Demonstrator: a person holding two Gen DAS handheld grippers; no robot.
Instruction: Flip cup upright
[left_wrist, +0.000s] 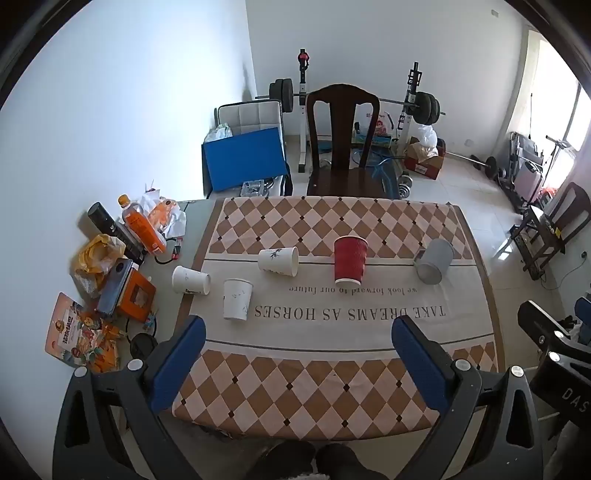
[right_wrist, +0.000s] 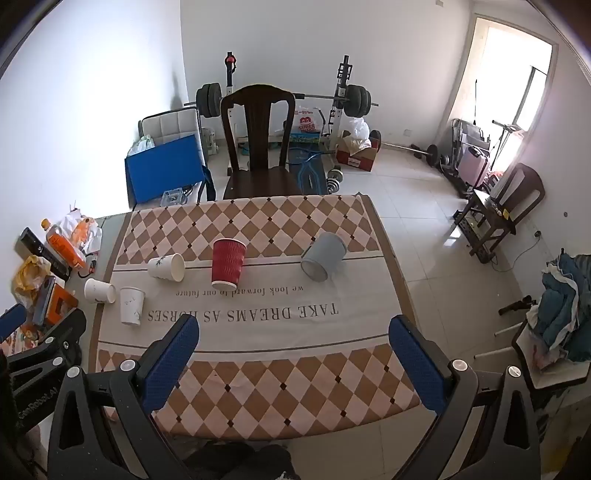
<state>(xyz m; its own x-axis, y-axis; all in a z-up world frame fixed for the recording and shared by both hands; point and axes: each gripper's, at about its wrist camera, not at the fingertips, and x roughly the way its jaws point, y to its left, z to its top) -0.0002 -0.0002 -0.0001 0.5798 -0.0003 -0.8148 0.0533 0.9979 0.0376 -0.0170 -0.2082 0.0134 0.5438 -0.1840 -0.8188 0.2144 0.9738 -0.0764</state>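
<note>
Both grippers, left (left_wrist: 299, 332) and right (right_wrist: 293, 330), hover over the near edge of the tablecloth (left_wrist: 332, 387) with fingers spread wide, holding nothing. The red cup (left_wrist: 350, 265) stands mid-cloth, apparently upside down; the grey cup (left_wrist: 434, 266) lies tilted to its right.
</note>
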